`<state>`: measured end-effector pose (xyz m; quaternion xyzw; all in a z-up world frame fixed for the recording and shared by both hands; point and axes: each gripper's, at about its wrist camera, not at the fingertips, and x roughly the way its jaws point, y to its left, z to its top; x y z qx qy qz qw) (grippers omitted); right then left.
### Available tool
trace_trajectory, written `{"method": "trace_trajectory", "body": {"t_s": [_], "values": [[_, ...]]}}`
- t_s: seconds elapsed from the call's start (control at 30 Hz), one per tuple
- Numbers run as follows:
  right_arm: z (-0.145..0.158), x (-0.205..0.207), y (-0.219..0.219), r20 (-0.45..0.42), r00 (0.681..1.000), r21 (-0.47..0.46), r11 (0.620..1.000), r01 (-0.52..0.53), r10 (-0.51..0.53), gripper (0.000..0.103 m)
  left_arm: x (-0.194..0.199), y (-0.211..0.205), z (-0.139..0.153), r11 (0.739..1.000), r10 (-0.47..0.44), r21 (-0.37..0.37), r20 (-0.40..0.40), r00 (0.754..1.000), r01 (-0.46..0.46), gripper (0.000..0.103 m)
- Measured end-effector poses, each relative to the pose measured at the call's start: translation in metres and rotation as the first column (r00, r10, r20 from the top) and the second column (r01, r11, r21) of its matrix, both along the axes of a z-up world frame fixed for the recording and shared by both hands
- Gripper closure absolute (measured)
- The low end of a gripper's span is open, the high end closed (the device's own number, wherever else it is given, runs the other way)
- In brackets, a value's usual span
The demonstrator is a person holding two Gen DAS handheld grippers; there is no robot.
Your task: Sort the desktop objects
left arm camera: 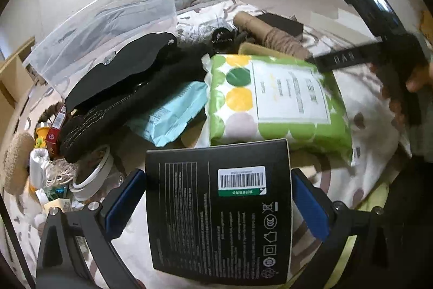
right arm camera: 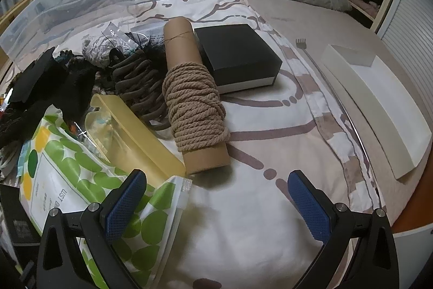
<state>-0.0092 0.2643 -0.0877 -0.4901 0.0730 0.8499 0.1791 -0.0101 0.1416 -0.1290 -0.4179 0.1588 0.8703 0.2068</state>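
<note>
Left gripper: closed on a flat black box, blue pads against its two long edges, barcode face up, long axis running straight out along the fingers; box held above the clutter, its far end overlapping the near edge of the green dotted pack. Right gripper: fingers spread wide, nothing between them, hovering over bare patterned sheet. Landmark: the green dotted pack. Left blue pad of the right gripper sits over the pack's near corner. Beyond the pack, touching it: yellow translucent case. Just past the case: cardboard tube wound with rope, long axis running away from the right gripper, leaning slightly left. Beyond the tube, right side: square black box. Left of the pack: light blue packet, black fabric items. Far behind the pack: clear plastic bin. Judgement: the held box awaits a destination; the right gripper is the nearer one to tube and case, and the tube would need a grasp across its width
</note>
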Motion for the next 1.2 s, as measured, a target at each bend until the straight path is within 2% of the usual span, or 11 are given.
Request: {"method": "trace_trajectory", "body": {"t_s": [0.17, 0.37, 0.47, 0.7, 0.8, 0.93, 1.03, 1.13, 1.2], "values": [[-0.001, 0.004, 0.003, 0.009, 1.000, -0.047, 0.999, -0.007, 0.007, 0.000, -0.013, -0.008, 0.007, 0.996, 0.048, 0.079, -0.006, 0.999, -0.047, 0.000], [-0.001, 0.012, 0.007, 0.006, 1.000, -0.118, 0.993, -0.011, 0.012, 0.000, -0.027, -0.011, 0.006, 0.993, 0.069, 0.095, 0.020, 0.997, -0.070, 0.000], [-0.002, 0.011, 0.007, 0.012, 1.000, -0.113, 0.994, -0.010, 0.011, 0.000, -0.025, -0.021, 0.009, 0.992, 0.072, 0.102, 0.033, 0.997, -0.075, 0.000], [-0.004, 0.008, 0.007, 0.020, 1.000, -0.100, 0.995, -0.011, 0.013, 0.000, -0.013, -0.039, 0.013, 0.986, 0.016, 0.165, 0.124, 0.992, -0.037, 0.000], [-0.004, 0.008, 0.008, 0.020, 1.000, -0.100, 0.995, -0.011, 0.013, 0.000, -0.008, -0.037, 0.019, 0.989, 0.009, 0.143, 0.079, 0.997, -0.020, 0.000], [-0.004, 0.009, 0.008, 0.021, 1.000, -0.102, 0.995, -0.011, 0.013, 0.000, -0.009, -0.040, 0.027, 0.992, 0.039, 0.115, 0.020, 0.999, -0.041, 0.000], [-0.004, 0.009, 0.008, 0.021, 1.000, -0.102, 0.995, -0.011, 0.013, 0.000, -0.010, -0.047, 0.036, 0.988, 0.050, 0.146, 0.015, 0.999, -0.052, 0.000], [-0.004, 0.008, 0.008, 0.021, 1.000, -0.102, 0.995, -0.010, 0.012, 0.000, -0.002, -0.045, 0.045, 0.982, -0.019, 0.187, 0.036, 0.999, 0.012, 0.000], [-0.004, 0.008, 0.008, 0.022, 1.000, -0.103, 0.995, -0.009, 0.012, 0.000, 0.008, -0.033, 0.044, 0.990, -0.079, 0.121, 0.019, 0.997, 0.076, 0.000]]}}
